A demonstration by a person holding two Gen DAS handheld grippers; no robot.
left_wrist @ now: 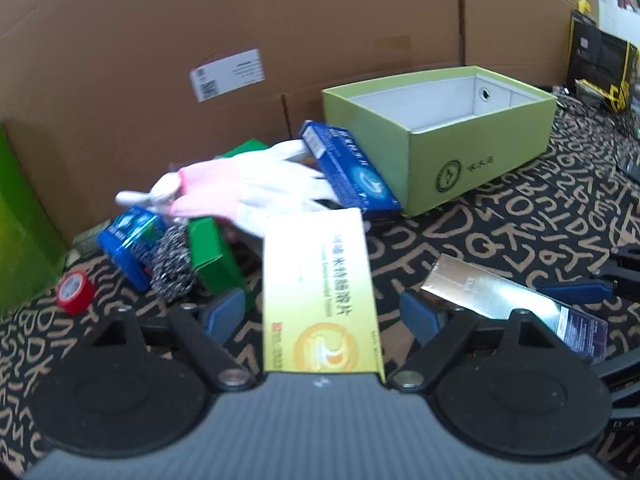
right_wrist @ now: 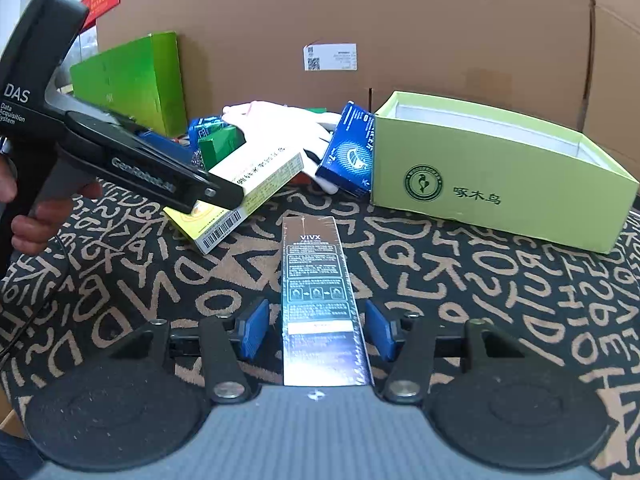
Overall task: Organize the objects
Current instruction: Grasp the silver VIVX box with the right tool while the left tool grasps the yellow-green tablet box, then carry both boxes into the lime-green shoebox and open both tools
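Observation:
My left gripper (left_wrist: 322,314) is open, its blue pads on either side of a yellow medicine box (left_wrist: 320,288) that rests tilted on the patterned cloth; the pads do not touch it. It also shows in the right wrist view (right_wrist: 244,196), under the left gripper's body (right_wrist: 120,156). My right gripper (right_wrist: 316,330) is open around a dark, shiny VIVX box (right_wrist: 318,292) lying flat, with gaps on both sides; this box also shows in the left wrist view (left_wrist: 516,304). An open light-green shoebox (left_wrist: 440,136) (right_wrist: 500,176) stands behind and looks empty.
A pile sits left of the shoebox: a blue box (left_wrist: 352,168) leaning on it, white and pink gloves (left_wrist: 248,184), a steel scourer (left_wrist: 172,264), green boxes (left_wrist: 216,256), a blue tin (left_wrist: 128,244), red tape (left_wrist: 74,292). A cardboard wall (left_wrist: 240,20) stands behind.

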